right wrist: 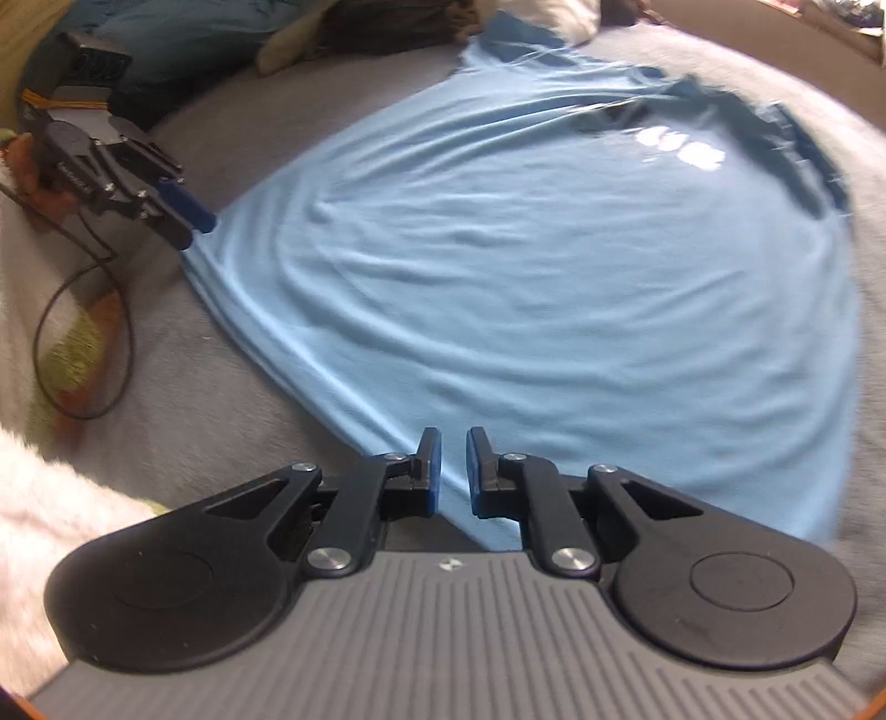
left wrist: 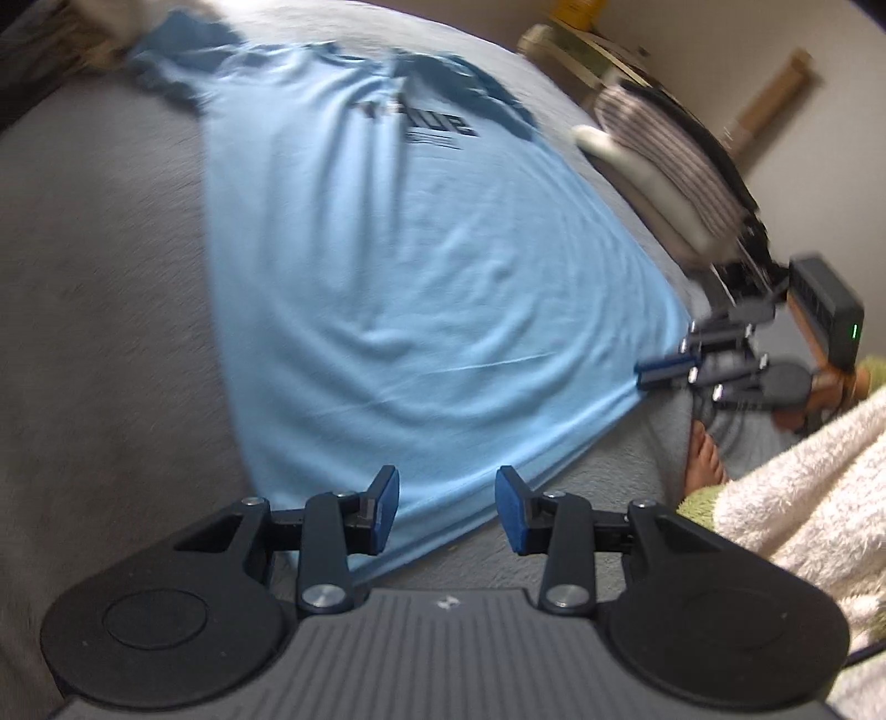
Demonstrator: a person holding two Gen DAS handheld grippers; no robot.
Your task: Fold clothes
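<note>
A light blue T-shirt [left wrist: 415, 266] [right wrist: 554, 304] with darker blue sleeves and a dark chest print [left wrist: 437, 124] lies spread flat on a grey bed cover [left wrist: 99, 332]. My left gripper [left wrist: 447, 512] hovers open over one end of the shirt's hem, nothing between its blue pads. In the right wrist view it shows at the hem's far corner [right wrist: 194, 216]. My right gripper [right wrist: 454, 471] sits over the other hem corner; a narrow gap shows between its pads and no cloth is pinched. It also appears at that corner in the left wrist view [left wrist: 662, 372].
A stack of folded striped and white clothes [left wrist: 664, 155] lies past the shirt's right side. A fluffy white-and-green sleeve [left wrist: 803, 487] and a bare foot [left wrist: 706, 454] are near the hem. A black cable [right wrist: 83, 343] loops on the cover. Dark clothing [right wrist: 166, 50] is heaped beyond.
</note>
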